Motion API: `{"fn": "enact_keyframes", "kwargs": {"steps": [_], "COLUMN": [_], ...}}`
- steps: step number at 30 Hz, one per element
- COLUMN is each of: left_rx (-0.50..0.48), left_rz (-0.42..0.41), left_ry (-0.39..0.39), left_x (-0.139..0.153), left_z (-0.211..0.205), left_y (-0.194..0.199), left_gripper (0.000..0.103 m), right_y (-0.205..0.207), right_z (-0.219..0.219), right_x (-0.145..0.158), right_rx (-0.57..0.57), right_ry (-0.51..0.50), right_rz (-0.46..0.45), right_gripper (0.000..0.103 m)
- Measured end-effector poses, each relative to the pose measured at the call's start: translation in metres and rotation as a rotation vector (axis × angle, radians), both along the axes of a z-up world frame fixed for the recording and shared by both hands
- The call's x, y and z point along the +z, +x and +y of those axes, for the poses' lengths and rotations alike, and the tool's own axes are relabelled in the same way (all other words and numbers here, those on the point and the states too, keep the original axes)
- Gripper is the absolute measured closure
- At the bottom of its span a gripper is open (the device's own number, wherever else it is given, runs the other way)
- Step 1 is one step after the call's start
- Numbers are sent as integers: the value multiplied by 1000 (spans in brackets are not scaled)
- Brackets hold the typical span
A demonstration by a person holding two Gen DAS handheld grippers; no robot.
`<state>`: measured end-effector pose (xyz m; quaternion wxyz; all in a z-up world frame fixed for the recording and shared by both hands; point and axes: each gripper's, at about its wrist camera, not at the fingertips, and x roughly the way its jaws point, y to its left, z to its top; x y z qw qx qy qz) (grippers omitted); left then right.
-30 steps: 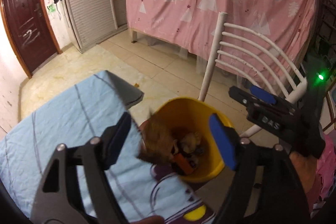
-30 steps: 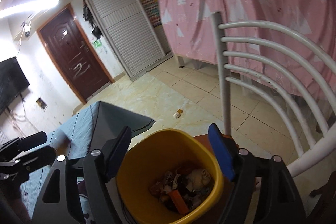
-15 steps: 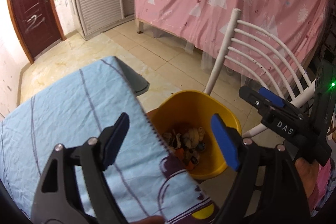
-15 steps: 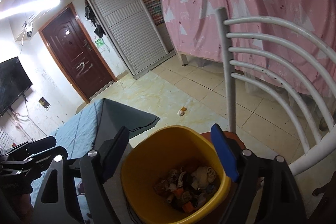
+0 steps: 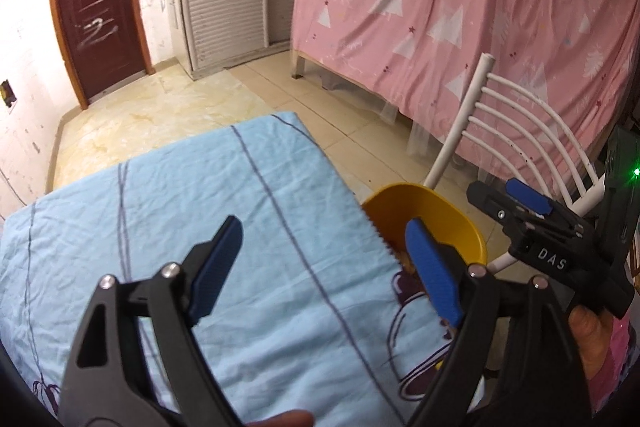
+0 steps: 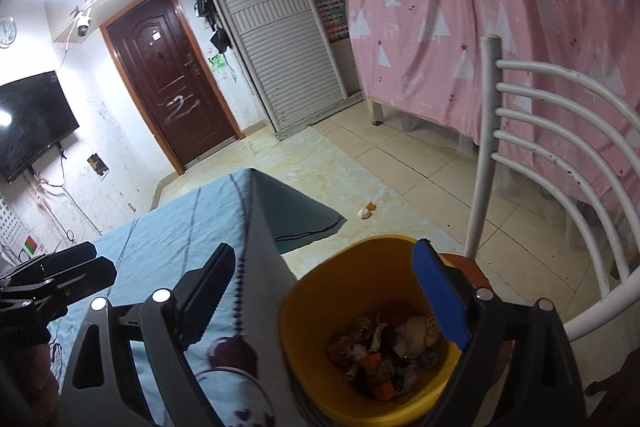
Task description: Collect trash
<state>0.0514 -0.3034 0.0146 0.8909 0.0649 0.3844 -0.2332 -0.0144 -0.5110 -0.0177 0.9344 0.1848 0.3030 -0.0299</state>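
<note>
A yellow bin (image 6: 308, 327) stands on a chair seat beside the table, holding mixed trash (image 6: 384, 351). In the left wrist view the bin (image 5: 440, 219) shows past the table's right edge. My left gripper (image 5: 326, 269) is open and empty above the light blue tablecloth (image 5: 200, 207). My right gripper (image 6: 326, 293) is open and empty, hovering over the bin's near rim; it also shows in the left wrist view (image 5: 516, 201). The left gripper appears at the left edge of the right wrist view (image 6: 96, 261).
A white slatted chair back (image 6: 560, 131) rises behind the bin. A small scrap (image 6: 366, 211) lies on the tiled floor beyond the table corner. A pink curtain (image 6: 480, 7), a shuttered wardrobe (image 6: 280, 27) and a dark red door (image 6: 168, 79) line the far wall.
The left gripper dropped a brown piece of trash into the bin, then pulled back left over the tablecloth. The right gripper rose slightly and stayed open over the bin.
</note>
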Motion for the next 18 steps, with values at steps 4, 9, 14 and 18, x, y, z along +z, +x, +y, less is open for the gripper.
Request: {"fn": "enact_keyframes", "kwargs": {"steps": [4,9,14,18], "left_rx": [22,71,154,226], "left_rz": [-12,-51,-103,-145], "left_ry": [-17,-25,-13,6], "left_x": [4,11,14,15], "left_z": [20,52,88,119], "left_y": [-2,-4,-2,0], "left_gripper": [23,23,17,15], "right_y": [4,10,24,36], "right_z": [19,51,89,123], "right_x": [8,17,22,22], "right_rx": [22,72,138,185], "right_ry": [-16,-40,-61,-75], "right_rz": [-4,-8,-12,-14], "right_gripper": [19,19,19,19]}}
